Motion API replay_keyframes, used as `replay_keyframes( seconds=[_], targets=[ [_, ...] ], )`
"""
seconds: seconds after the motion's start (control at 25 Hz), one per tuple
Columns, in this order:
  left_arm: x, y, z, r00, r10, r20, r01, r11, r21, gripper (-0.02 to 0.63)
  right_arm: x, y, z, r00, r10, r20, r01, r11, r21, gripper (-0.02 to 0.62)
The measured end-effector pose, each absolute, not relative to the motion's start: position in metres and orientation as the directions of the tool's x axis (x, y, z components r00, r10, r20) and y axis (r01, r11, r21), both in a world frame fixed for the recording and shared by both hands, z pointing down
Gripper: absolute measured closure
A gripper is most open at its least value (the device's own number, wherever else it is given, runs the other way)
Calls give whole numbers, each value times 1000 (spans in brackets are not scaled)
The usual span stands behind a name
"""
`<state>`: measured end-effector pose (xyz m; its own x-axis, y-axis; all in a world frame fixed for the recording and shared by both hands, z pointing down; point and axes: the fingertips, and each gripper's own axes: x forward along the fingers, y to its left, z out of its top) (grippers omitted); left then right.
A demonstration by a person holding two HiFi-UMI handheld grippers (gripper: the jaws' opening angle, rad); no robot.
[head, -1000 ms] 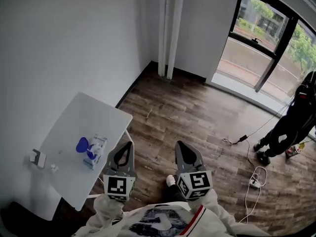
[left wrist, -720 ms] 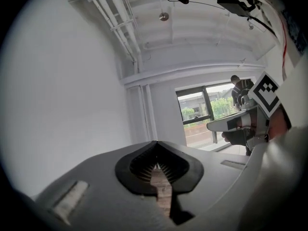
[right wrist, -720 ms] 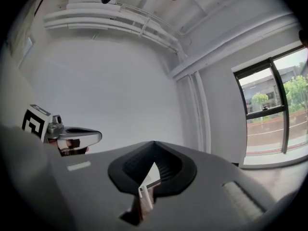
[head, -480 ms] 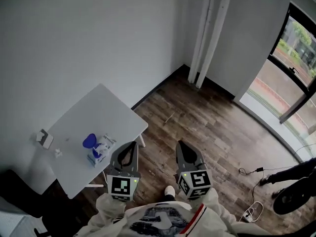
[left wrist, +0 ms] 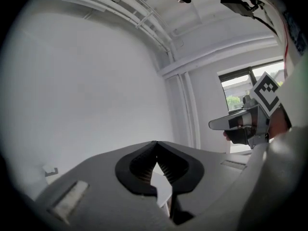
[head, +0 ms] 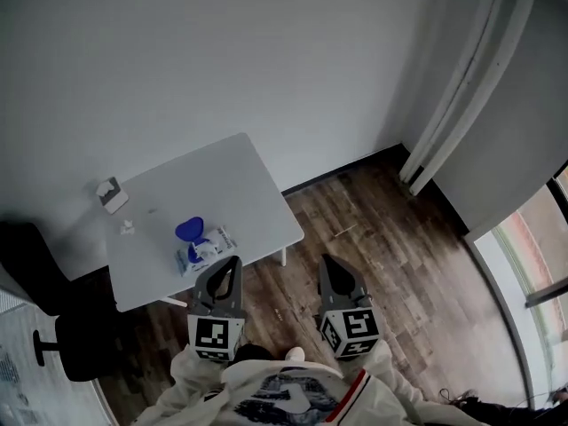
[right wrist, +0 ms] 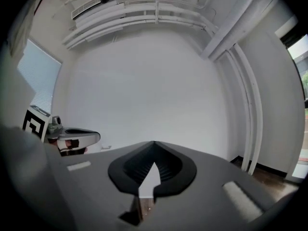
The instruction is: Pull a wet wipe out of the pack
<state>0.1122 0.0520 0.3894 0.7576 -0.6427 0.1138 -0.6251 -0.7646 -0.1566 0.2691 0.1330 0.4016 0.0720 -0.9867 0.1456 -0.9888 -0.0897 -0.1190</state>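
Observation:
A white and blue wet wipe pack (head: 206, 250) lies on the white table (head: 240, 193) near its front edge, with its blue lid (head: 188, 229) flipped up. My left gripper (head: 232, 261) hangs shut and empty in front of the table, its tip just below and right of the pack. My right gripper (head: 327, 259) is shut and empty too, over the wooden floor right of the table. In the left gripper view the jaws (left wrist: 156, 143) meet at the tip before a bare wall. The right gripper view shows its jaws (right wrist: 154, 143) touching likewise.
A small white device (head: 110, 192) and a tiny white object (head: 128, 228) sit at the table's far left. A dark office chair (head: 49, 327) stands left of the table. White pipes (head: 453, 105) run up the corner at right, above wooden floor (head: 399, 264).
The view has swung left: the table and the wipe pack have shifted from the lower left towards the middle, and the window has gone out of sight. Both grippers have stayed shut.

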Motion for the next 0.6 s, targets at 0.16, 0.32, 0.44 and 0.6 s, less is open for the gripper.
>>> replay_keyframes(
  seconds=[0.16, 0.32, 0.44, 0.6],
  targets=[
    [104, 46, 390, 717, -685, 130, -665, -728, -168, 601, 267, 116, 409, 12, -988, 157, -989, -35, -142, 591],
    [75, 33, 398, 651, -743, 155, -723, -669, -173, 601, 248, 97, 420, -60, -984, 170, -986, 31, -165, 589],
    [60, 22, 406, 612, -773, 167, -756, -634, -160, 601, 238, 88, 427, -100, -978, 184, -983, 69, -169, 589],
    [45, 0, 411, 582, -796, 168, -784, -604, -144, 601, 234, 64, 433, -118, -972, 202, -984, 86, -158, 591]
  ],
)
